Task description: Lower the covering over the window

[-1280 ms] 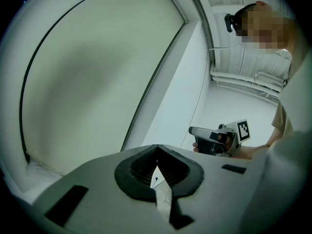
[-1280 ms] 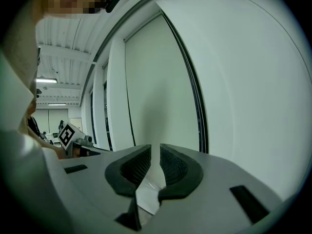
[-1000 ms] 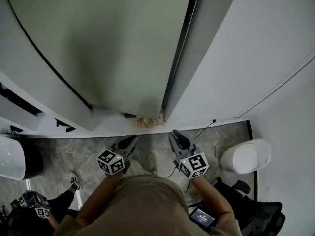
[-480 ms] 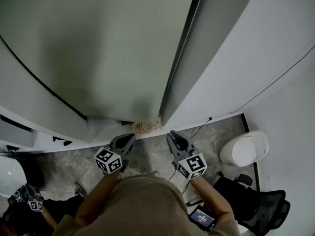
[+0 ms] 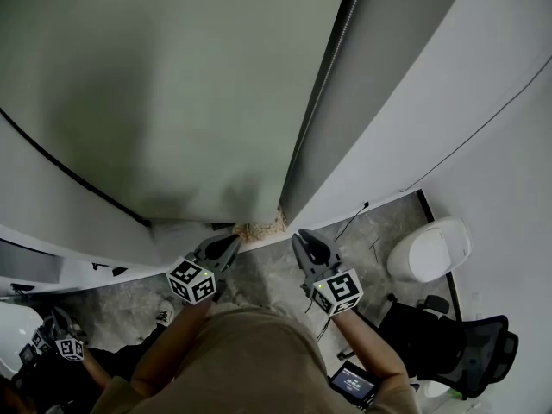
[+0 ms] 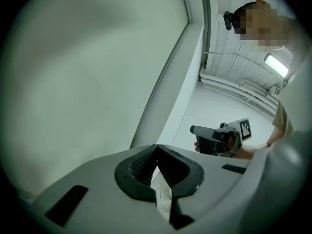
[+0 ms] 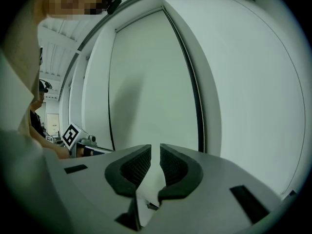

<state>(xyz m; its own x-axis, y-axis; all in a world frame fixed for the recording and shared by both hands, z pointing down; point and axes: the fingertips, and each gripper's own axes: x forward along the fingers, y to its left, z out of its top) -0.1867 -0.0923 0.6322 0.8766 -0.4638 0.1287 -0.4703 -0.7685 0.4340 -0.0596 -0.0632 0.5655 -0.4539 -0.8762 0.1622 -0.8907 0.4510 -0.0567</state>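
Blind [image 5: 172, 84] ahead; L claw [image 5: 231, 241] shut, R claw [image 5: 303, 237] ajar, sq. markers [image 5: 193, 283] on both.

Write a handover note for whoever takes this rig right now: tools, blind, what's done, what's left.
Left tool: shut, empty, pointing at the blind.
Right tool: jaws slightly apart, empty, beside the left one.
Blind: hangs low, with a small gap showing under its lower edge.
Bead chain: runs along the blind's right edge, untouched.
Done: nothing gripped yet.
Left: probably take the chain with the right tool and pull until the gap closes.
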